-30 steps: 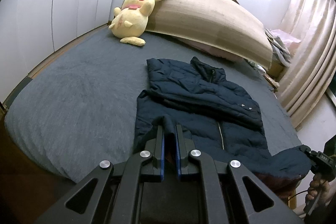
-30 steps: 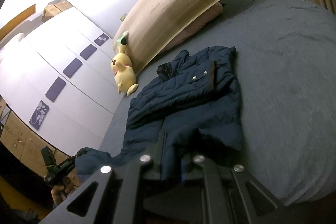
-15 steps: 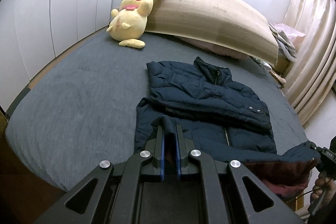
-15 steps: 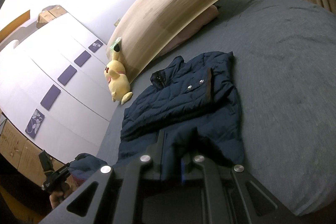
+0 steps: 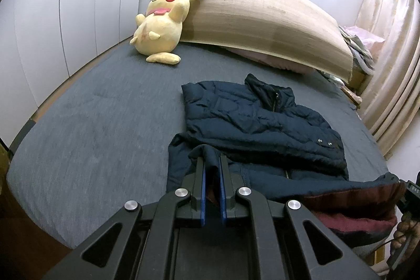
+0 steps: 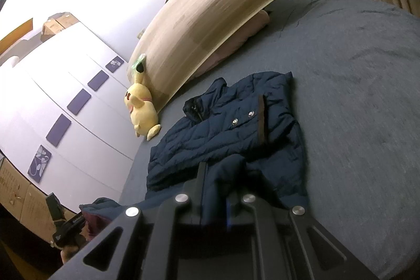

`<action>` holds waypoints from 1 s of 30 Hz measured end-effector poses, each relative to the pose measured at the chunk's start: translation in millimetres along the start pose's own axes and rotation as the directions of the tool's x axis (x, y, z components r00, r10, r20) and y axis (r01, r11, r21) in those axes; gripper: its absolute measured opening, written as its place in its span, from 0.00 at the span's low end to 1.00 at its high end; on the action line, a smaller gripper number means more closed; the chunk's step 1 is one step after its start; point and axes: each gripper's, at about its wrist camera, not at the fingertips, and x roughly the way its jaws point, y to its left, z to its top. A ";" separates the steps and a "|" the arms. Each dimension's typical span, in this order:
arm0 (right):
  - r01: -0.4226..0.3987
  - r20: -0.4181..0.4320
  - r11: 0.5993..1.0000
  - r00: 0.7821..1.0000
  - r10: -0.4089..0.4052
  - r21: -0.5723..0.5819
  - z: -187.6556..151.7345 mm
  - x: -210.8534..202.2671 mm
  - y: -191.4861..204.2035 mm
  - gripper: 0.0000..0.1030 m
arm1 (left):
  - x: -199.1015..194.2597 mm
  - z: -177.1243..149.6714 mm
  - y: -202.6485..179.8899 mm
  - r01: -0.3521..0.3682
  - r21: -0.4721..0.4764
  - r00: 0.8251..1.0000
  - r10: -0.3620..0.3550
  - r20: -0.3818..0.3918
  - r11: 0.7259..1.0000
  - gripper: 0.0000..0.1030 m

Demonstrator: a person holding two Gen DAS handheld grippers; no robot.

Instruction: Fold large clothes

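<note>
— From the left wrist view, what do you make of it?

— The left gripper [image 5: 211, 169] has its tongs pressed onto a fold of the navy jacket [image 5: 262, 127], at the hem corner nearest us. The jacket lies on the grey bed [image 5: 92, 127], collar toward the headboard mat [image 5: 262, 28], well apart from the yellow plush toy [image 5: 160, 25]. A sleeve is already laid across the chest, with its snap cuff toward the right edge.

— And the hem?

— It is lifted along the near edge, so the maroon lining [image 5: 351, 204] shows. At the far right I can make out the right gripper [image 5: 409, 196], which seems to carry the other hem corner.

— Now the right wrist view.

— The right gripper [image 6: 215, 190] is pinching a thick bunch of the jacket's [image 6: 223, 133] hem between its tongs; the cloth fills the gap. The picture is a bit blurred, but the grip looks firm. At lower left is the left gripper [image 6: 68, 223] with the other corner raised, well apart from this one.

— So how far along is it?

— I'd say roughly midway. The sleeves look folded in, at least the one on top; the other I cannot tell. What's left, I judge, is carrying the hem up over the body toward the collar [image 6: 195, 106], then flattening it. The jacket is puffy, so the fold may spring open unless both corners land evenly.
</note>
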 end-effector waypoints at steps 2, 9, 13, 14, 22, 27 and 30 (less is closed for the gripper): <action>0.001 0.002 1.000 1.000 -0.001 0.002 2.1 2.0 0.4 0.11 | 3.1 2.1 -0.9 -0.002 0.002 1.000 0.002 0.000 1.000 0.08; 0.006 0.011 1.000 1.000 -0.006 0.017 5.1 8.8 0.5 0.11 | 11.1 7.2 -3.5 -0.009 0.013 1.000 0.009 -0.001 1.000 0.08; 0.007 0.014 1.000 1.000 -0.007 0.019 7.0 10.9 0.7 0.11 | 14.6 9.9 -4.1 -0.011 0.017 1.000 0.011 0.000 1.000 0.08; 0.008 0.015 1.000 1.000 -0.008 0.020 7.5 11.6 0.8 0.11 | 15.8 10.7 -4.1 -0.011 0.018 1.000 0.012 -0.001 1.000 0.08; 0.016 0.019 1.000 1.000 -0.016 0.024 12.7 18.0 1.8 0.11 | 22.5 15.7 -6.6 -0.015 0.026 1.000 0.015 -0.001 1.000 0.08; 0.019 0.024 1.000 1.000 -0.020 0.020 16.2 19.9 4.4 0.11 | 24.9 20.0 -7.9 -0.014 0.030 1.000 0.014 0.003 0.999 0.08; 0.021 0.028 1.000 0.999 -0.021 0.016 17.8 19.8 6.2 0.11 | 26.3 22.0 -7.9 -0.014 0.030 1.000 0.014 0.005 0.999 0.08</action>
